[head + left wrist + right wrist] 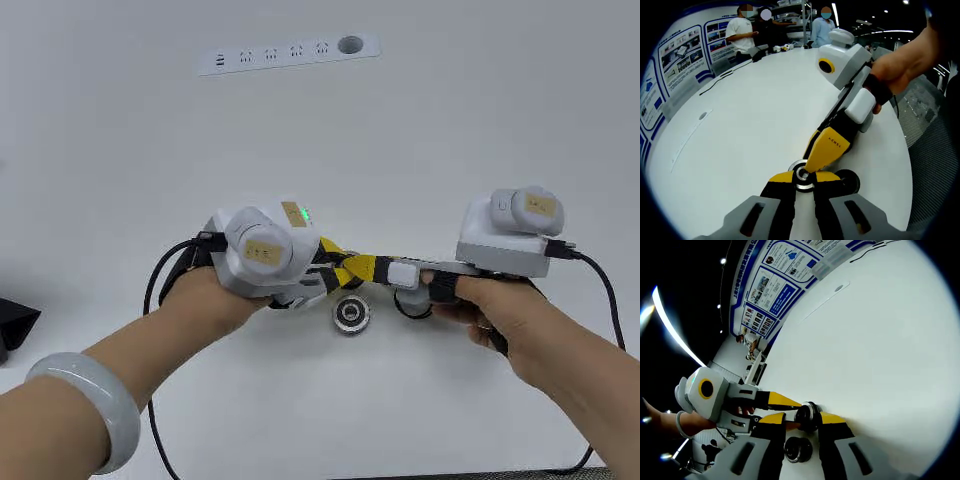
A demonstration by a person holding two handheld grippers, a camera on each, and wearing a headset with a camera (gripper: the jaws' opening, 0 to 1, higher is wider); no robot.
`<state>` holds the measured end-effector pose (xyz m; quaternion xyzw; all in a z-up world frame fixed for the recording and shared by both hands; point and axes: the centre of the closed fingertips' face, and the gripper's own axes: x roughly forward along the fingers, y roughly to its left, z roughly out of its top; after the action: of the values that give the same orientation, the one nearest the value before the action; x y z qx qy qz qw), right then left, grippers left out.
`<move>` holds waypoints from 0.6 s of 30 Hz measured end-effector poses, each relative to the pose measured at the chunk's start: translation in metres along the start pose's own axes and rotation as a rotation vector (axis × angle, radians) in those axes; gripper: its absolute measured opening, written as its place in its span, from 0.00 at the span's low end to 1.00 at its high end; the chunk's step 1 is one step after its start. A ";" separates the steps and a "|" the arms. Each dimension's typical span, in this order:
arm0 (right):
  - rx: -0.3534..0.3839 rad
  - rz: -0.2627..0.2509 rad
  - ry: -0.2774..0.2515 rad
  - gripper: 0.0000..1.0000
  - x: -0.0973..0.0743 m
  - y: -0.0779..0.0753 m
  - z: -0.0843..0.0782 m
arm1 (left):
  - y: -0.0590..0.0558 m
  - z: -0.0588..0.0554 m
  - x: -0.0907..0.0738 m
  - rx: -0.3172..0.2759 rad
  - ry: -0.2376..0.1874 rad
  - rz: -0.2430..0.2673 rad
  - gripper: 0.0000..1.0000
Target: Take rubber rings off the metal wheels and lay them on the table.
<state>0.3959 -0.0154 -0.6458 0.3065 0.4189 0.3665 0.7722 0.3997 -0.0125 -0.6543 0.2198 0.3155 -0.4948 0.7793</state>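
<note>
A small metal wheel with a black rubber ring hangs above the white table, held between both grippers. My left gripper is shut on it, one yellow tip on each side. My right gripper comes from the opposite side and is shut on the same wheel. In the head view the jaws of the left gripper and the right gripper meet at mid-table and hide the held wheel. A second wheel lies flat on the table just below them, also seen as a dark wheel and a lying wheel.
A white power strip lies at the far side of the table. A black object sits at the left edge. Black cables trail from both grippers. Several people stand beyond the table's far end.
</note>
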 end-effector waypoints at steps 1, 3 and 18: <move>0.000 -0.001 0.000 0.26 0.000 -0.001 0.000 | 0.000 0.000 0.000 0.000 0.000 0.000 0.13; -0.006 0.000 0.001 0.24 -0.002 -0.001 0.000 | 0.000 0.000 0.000 0.001 0.000 -0.001 0.13; -0.048 -0.034 0.007 0.09 -0.004 -0.010 0.000 | -0.001 0.000 0.000 -0.001 0.002 -0.002 0.13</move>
<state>0.3972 -0.0245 -0.6518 0.2794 0.4181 0.3644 0.7838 0.3989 -0.0133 -0.6541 0.2196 0.3166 -0.4952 0.7786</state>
